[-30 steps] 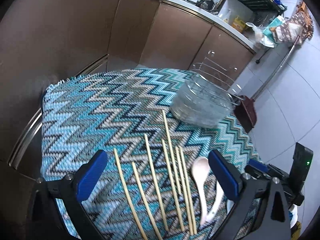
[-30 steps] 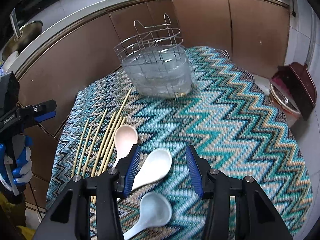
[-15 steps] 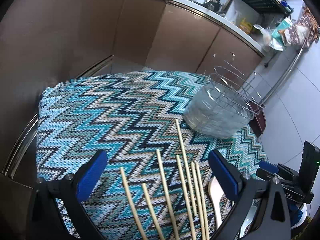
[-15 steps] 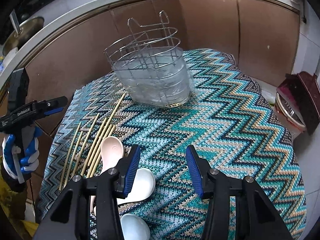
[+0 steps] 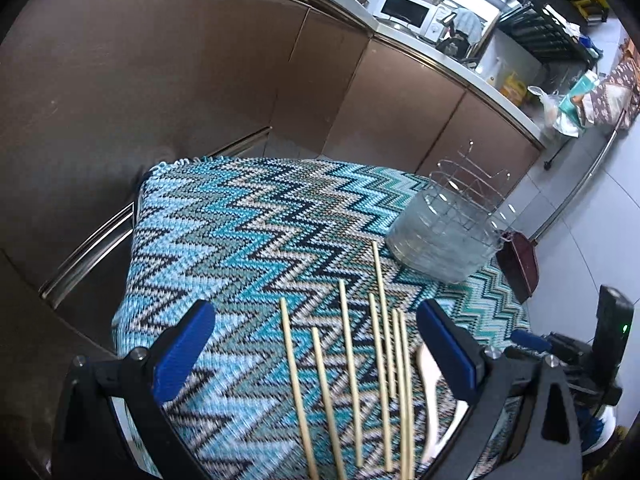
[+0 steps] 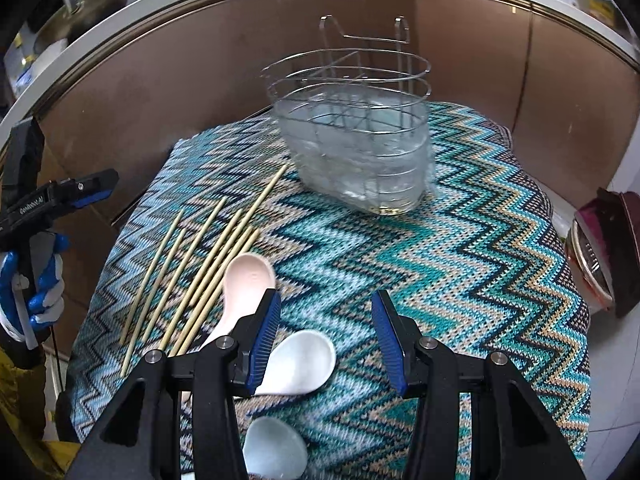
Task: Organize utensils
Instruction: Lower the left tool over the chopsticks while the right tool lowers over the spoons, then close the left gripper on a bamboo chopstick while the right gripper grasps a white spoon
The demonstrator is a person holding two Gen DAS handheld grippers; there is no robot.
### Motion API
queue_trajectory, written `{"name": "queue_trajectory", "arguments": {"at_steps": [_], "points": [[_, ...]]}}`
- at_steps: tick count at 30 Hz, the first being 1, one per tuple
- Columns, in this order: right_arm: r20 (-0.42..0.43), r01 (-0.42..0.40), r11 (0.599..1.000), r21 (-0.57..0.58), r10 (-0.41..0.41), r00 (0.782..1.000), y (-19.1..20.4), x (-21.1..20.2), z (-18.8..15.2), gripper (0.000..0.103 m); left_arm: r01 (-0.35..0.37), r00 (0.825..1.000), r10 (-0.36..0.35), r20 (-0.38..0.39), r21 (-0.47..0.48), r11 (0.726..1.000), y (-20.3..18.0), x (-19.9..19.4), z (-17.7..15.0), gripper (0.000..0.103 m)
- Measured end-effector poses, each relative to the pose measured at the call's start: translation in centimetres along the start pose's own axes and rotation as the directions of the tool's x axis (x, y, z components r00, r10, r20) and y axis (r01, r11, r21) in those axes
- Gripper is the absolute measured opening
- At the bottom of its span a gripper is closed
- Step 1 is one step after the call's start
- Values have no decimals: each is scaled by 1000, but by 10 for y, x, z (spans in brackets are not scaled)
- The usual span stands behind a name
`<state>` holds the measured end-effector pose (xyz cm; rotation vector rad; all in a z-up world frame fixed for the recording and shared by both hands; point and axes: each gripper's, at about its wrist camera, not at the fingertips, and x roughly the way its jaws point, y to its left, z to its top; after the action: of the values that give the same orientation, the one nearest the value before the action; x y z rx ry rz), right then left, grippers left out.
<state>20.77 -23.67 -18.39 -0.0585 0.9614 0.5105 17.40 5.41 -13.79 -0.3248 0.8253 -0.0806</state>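
Left gripper [image 5: 316, 344]: held wide open, empty, above the chopsticks [image 5: 352, 368].
Right gripper [image 6: 326, 340]: open, empty, over the spoons [image 6: 300, 362].
Holder [image 6: 356, 156]: seen empty at the cloth's [image 6: 480, 280] far end.
Advice: one chopstick should be pinched mid-length, neighbours left undisturbed.

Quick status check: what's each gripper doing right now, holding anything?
Left gripper: open, holding nothing, above the chopsticks.
Right gripper: open, holding nothing, above the white spoon.
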Motion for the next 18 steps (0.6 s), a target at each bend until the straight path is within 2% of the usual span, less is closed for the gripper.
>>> {"name": "queue_trajectory", "arguments": {"at_steps": [3,7,10,12,13,15,18], "points": [[-6,-24,1000,14,24,1000,-3,-5,-7,47,-15,998,17,-54,32,999,-20,7,10,101],[-14,-62,997,48,63,998,-11,-7,-16,46,-66,989,76,-125,87,994,-44,34,13,100],[-41,-96,993,71,99,994,-17,-2,-22,42,-65,979,77,-189,69,996,-48,57,14,91],[-62,-103,992,71,108,992,-19,2,-23,40,-70,969,81,-232,58,996,-49,74,14,72],[-69,-110,991,72,115,991,-20,4,-24,39,-70,964,81,-255,50,996,-48,82,14,68],[-82,-120,990,75,126,989,-22,7,-24,37,-73,951,78,-301,30,997,-44,100,14,51],[-102,-137,987,87,146,984,-27,15,-26,34,-101,932,105,-348,28,994,-38,120,10,41]]}}
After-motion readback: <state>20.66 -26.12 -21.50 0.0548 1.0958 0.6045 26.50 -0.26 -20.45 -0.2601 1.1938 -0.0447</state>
